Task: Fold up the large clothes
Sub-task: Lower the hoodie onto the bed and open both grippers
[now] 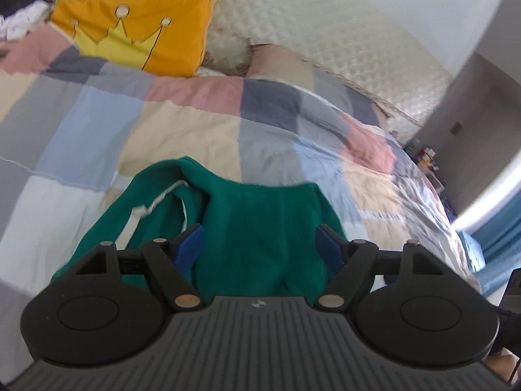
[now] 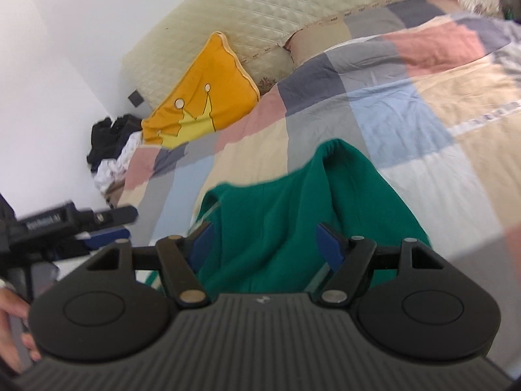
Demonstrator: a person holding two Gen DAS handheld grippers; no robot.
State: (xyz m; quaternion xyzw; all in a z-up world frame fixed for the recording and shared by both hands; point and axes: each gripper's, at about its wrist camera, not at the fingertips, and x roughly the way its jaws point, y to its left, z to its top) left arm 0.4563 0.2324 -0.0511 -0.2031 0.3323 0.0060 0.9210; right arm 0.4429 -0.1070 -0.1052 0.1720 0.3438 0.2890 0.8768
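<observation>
A green hooded garment [image 1: 254, 202] lies bunched on the patchwork quilt, its white drawstring [image 1: 159, 200] trailing on the left side. My left gripper [image 1: 259, 231] hovers over it, blue pads [image 1: 190, 247] wide apart and pressing on nothing. In the right wrist view the same green garment [image 2: 293, 189] spreads under my right gripper [image 2: 264, 228], which is also open, with cloth showing in the gap but not pinched. The black frame of the left-hand tool [image 2: 65, 221] pokes in at the left edge, near a person's hand [image 2: 13, 325].
An orange crown cushion [image 1: 140, 32] leans on the quilted cream headboard [image 1: 309, 22]. The patchwork quilt [image 1: 182, 123] covers the bed. Dark and white clothes [image 2: 110, 143] are heaped beside the wall. A blue curtain [image 1: 501, 238] hangs at the right.
</observation>
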